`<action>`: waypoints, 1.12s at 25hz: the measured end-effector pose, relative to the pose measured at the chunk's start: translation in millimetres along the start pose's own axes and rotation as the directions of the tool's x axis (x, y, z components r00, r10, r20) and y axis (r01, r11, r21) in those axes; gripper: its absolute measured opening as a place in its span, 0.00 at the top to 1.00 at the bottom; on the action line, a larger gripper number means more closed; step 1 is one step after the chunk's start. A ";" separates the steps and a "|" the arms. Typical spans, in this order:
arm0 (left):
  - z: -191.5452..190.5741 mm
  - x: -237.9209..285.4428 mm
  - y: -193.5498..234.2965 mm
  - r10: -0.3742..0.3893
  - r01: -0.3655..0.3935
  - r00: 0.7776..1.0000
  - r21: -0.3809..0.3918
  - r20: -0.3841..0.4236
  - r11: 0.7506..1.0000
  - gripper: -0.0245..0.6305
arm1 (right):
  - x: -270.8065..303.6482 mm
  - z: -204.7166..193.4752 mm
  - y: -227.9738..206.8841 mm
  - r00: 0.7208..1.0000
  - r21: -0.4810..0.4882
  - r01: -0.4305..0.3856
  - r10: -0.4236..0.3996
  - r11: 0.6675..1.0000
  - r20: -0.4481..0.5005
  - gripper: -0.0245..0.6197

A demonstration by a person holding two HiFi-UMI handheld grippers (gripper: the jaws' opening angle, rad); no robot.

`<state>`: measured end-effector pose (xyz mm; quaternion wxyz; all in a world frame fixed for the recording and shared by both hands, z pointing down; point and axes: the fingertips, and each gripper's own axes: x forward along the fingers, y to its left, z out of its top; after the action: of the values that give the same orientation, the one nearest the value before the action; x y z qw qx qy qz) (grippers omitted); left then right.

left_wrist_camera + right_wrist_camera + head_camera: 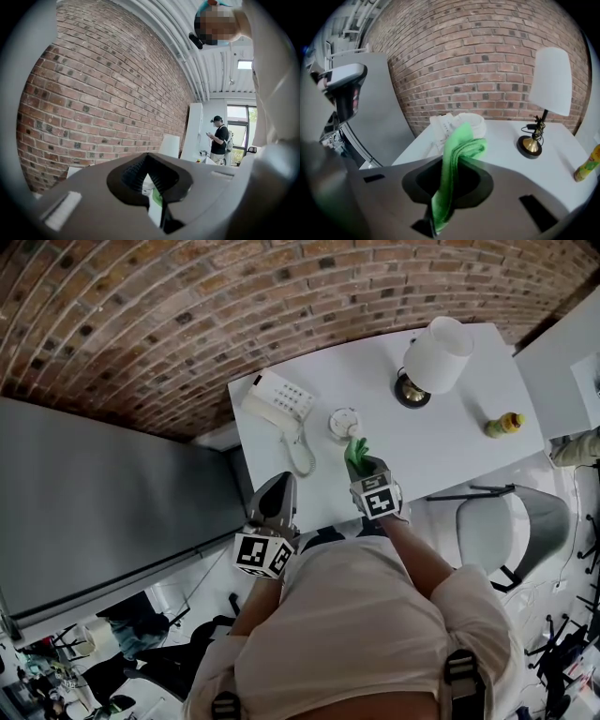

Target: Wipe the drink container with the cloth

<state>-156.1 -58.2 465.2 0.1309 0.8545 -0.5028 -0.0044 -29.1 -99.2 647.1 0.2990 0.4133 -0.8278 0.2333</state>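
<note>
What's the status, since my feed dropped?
Right hand-held gripper shut on green cloth; left hand-held gripper shut, empty. Drink bottle untouched, far right of table. Lamp nearby, not blocking.

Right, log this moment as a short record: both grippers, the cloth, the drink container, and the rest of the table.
left gripper: jaws together, nothing held, by the table's front edge
right gripper: shut on the cloth, over the table
cloth: green, folded, sticking out past the jaws
drink container: yellow-green bottle at the table's right end, far from both grippers
table: white, against a brick wall
other items: telephone, round white disc, lamp
wiping: not yet begun
</note>
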 end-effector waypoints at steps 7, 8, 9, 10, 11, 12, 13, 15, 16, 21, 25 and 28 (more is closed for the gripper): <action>0.2 -1.2 3.6 0.011 -0.011 1.000 -0.008 0.004 1.000 0.96 | 11.9 4.4 8.5 1.000 -0.004 -0.028 0.028 1.000 -0.006 0.90; 0.3 -1.5 4.0 0.017 -0.016 1.000 -0.010 0.003 1.000 0.96 | 14.5 4.0 8.3 1.000 -0.011 -0.028 0.028 1.000 -0.012 0.90; 0.1 -1.6 4.3 0.020 -0.019 1.000 -0.010 0.002 1.000 0.96 | 17.3 3.7 8.0 0.999 -0.018 -0.030 0.029 0.999 -0.017 0.90; -0.2 -1.4 4.4 0.020 -0.020 1.000 -0.008 0.002 1.000 0.96 | 20.2 3.4 7.9 0.999 -0.025 -0.032 0.032 0.999 -0.022 0.90; -0.6 -1.1 4.4 0.019 -0.019 1.000 -0.007 0.003 1.000 0.96 | 22.8 3.1 7.9 0.999 -0.031 -0.035 0.035 0.999 -0.028 0.90; -0.8 -1.0 4.6 0.021 -0.021 1.000 -0.007 0.002 1.000 0.96 | 25.0 3.3 8.2 0.999 -0.036 -0.039 0.038 0.999 -0.032 0.90; -0.9 -1.0 4.9 0.023 -0.023 1.000 -0.007 0.002 1.000 0.96 | 26.6 4.7 9.0 0.999 -0.040 -0.044 0.043 0.998 -0.034 0.90; -0.7 -1.2 5.6 0.027 -0.027 1.000 -0.009 0.000 1.000 0.96 | 28.8 10.4 12.3 0.998 -0.050 -0.059 0.058 0.997 -0.033 0.90; -0.9 -1.3 5.8 0.030 -0.030 1.000 -0.009 -0.002 1.000 0.96 | 30.1 12.3 13.5 0.997 -0.055 -0.066 0.065 0.996 -0.034 0.90; -3.2 0.2 7.0 0.040 -0.040 0.999 -0.014 -0.008 0.999 0.96 | 38.0 9.3 12.9 0.996 -0.083 -0.077 0.073 0.994 -0.060 0.90; -3.6 2.6 8.7 0.050 -0.051 0.999 -0.019 -0.013 0.999 0.96 | 44.5 3.6 9.7 0.994 -0.099 -0.081 0.074 0.992 -0.077 0.90; -3.5 3.9 7.3 0.047 -0.047 0.999 -0.017 -0.014 0.999 0.96 | 47.1 -1.4 6.3 0.994 -0.107 -0.075 0.065 0.991 -0.093 0.90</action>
<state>-159.9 -64.1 470.8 0.1418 0.8412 -0.5218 0.0001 -56.5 -120.5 679.6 0.3494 0.3561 -0.8394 0.2159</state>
